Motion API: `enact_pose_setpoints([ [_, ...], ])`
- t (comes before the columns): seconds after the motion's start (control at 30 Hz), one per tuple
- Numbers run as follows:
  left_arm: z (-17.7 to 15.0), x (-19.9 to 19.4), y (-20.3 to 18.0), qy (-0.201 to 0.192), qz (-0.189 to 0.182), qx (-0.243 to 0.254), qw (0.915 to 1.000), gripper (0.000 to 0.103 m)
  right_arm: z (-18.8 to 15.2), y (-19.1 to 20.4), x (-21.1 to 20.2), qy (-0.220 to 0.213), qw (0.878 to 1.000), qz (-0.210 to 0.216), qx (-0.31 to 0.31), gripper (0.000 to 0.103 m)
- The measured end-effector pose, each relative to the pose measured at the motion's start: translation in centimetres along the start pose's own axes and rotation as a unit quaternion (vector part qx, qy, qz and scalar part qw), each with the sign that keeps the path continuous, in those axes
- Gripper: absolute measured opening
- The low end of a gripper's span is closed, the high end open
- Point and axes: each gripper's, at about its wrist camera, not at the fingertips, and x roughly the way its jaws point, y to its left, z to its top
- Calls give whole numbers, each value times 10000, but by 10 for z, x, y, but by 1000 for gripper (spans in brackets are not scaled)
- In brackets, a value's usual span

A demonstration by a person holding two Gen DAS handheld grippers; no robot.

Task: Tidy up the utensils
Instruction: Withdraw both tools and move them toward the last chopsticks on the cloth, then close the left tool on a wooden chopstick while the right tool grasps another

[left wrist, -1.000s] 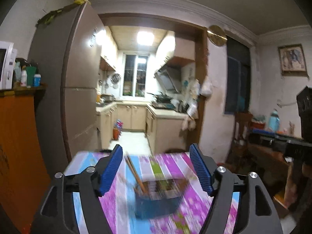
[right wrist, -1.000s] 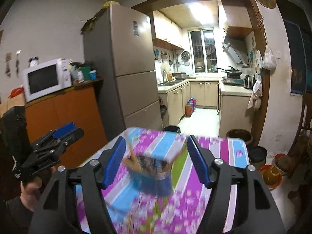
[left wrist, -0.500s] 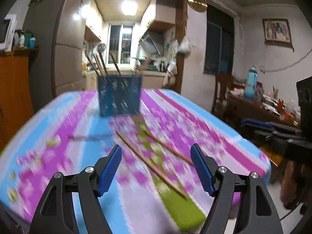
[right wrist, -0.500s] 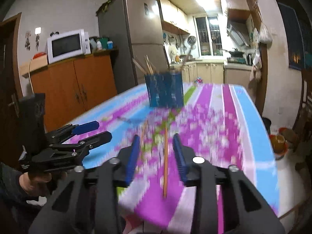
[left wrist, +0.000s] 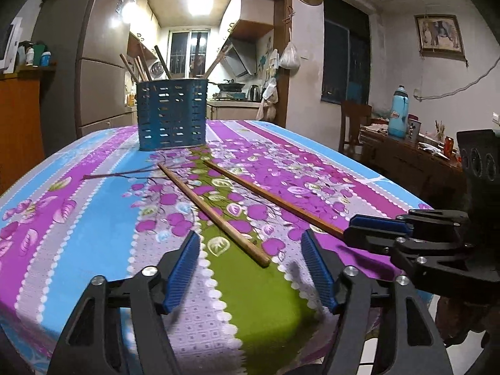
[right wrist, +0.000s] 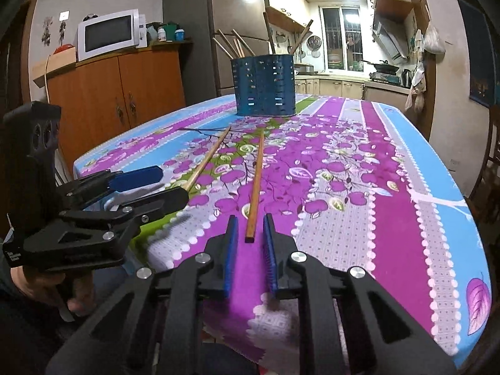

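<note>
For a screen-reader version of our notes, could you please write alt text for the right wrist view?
The right claw, jaws narrowed but not yet gripping, lines up on the near end of a wooden chopstick lying on a flowered tablecloth. A second chopstick lies to its left by the open left claw, before a blue utensil holder.

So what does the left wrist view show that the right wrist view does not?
Only the left wrist view shows the framed picture on the wall, the blue bottle on a side table, and the left hand-held gripper from behind, its jaws well apart around the near end of one chopstick without touching it.

Only the right wrist view shows the microwave on the orange cabinet, and the right hand-held gripper with narrow jaws, the other chopstick ending between them.

Both show the blue holder, both chopsticks and the floral tablecloth.
</note>
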Motion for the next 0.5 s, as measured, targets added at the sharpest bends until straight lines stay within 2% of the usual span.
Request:
enact_pose_setpoints([
  [0.07,-4,4,-3,43,-6,68,10000,55,-2,0,0,-30,10000,11,7,15],
  [0.1,-5,5,-4,53,1,92,9999,55,-1,0,0,-45,10000,13,11,15],
  [0.33,-7,5,-5,14,130,233,9996,33,-5,3,-1,-145,9999,-61,-36,11],
  [0.5,-10,-1,1,8,235,353,9991,29,-6,5,-1,-221,9997,-57,79,10],
])
